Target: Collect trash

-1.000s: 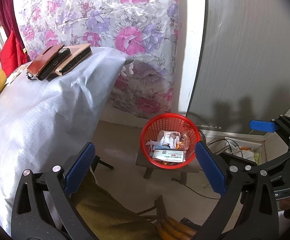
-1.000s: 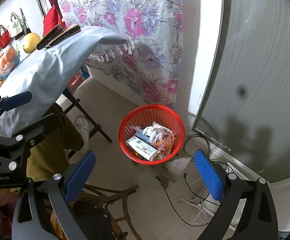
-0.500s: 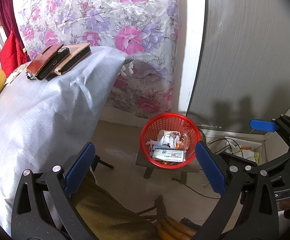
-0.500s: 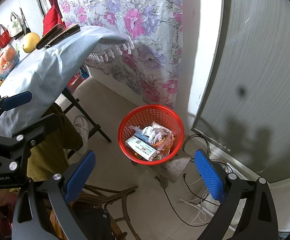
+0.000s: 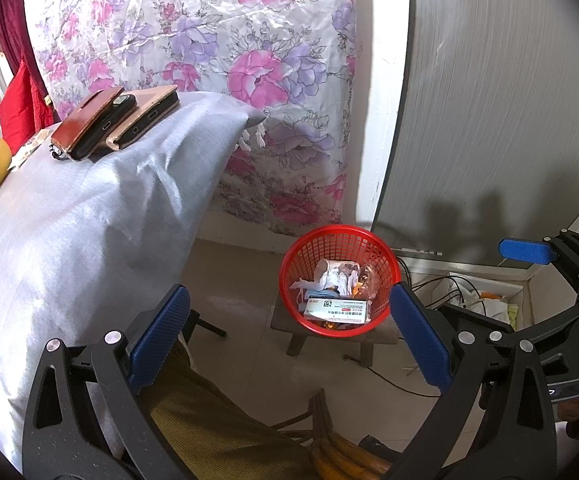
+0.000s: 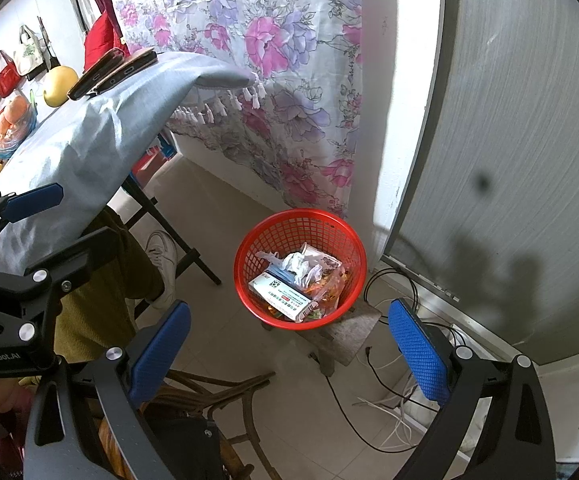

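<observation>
Claws: left [image 5: 289, 336], right [image 6: 289, 354] agape | basket [image 6: 249, 248] holds trash

Showing a red mesh basket [image 5: 339, 248] holding a white carton [image 5: 337, 309] printed with red and green. Hanging behind, a white curtain [image 5: 225, 40] patterned with pink and purple flowers. Draping over the table, pale blue-grey cloth [image 5: 69, 232]. Lying on it, a reddish-brown wallet [image 5: 83, 122] beside a tan one [image 5: 149, 110]. Wearing blue textured pads [image 6: 417, 350], black grippers.
</observation>
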### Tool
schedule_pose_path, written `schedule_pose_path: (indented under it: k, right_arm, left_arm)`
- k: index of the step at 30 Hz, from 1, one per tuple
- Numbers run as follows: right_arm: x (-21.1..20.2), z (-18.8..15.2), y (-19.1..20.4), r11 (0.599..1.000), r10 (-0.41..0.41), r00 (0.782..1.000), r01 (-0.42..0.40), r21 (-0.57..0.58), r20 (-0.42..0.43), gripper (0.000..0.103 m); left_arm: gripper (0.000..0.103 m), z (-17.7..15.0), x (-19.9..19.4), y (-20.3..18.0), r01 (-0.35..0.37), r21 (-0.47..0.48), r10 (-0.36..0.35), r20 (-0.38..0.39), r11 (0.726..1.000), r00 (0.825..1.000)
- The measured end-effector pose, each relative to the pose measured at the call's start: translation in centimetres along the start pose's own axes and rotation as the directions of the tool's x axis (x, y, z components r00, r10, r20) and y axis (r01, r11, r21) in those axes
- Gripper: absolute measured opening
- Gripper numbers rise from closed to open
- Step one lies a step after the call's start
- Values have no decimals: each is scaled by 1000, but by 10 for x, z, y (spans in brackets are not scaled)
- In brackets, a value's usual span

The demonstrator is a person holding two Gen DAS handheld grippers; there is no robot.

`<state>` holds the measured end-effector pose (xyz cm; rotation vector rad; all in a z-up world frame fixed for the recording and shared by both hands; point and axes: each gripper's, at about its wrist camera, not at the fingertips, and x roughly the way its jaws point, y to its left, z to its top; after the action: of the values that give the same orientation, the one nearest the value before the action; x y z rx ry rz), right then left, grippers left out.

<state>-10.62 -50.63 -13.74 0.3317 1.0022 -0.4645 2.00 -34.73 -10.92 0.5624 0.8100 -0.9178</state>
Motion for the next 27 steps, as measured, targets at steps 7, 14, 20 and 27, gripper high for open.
schedule_pose_path:
  k: [7,14,20,27]
  right_arm:
    - [1,0,0,1000,1,1000,-1,1,-1,97]
    - [1,0,-1,1000,2,1000,-2,0,0,97]
    - [4,0,0,1000,4,1000,-4,-5,-1,97]
    - [4,0,-1,1000,3,1000,-3,-5,-1,97]
  left_arm:
    - [96,0,0,0,-2,2,2,0,1000,1000]
    - [96,0,0,0,0,1,0,0,1000,1000]
    - [96,-1,1,-1,-1,5,1,-1,1000,1000]
    - [96,-1,1,-1,-1,5,1,-1,1000,1000]
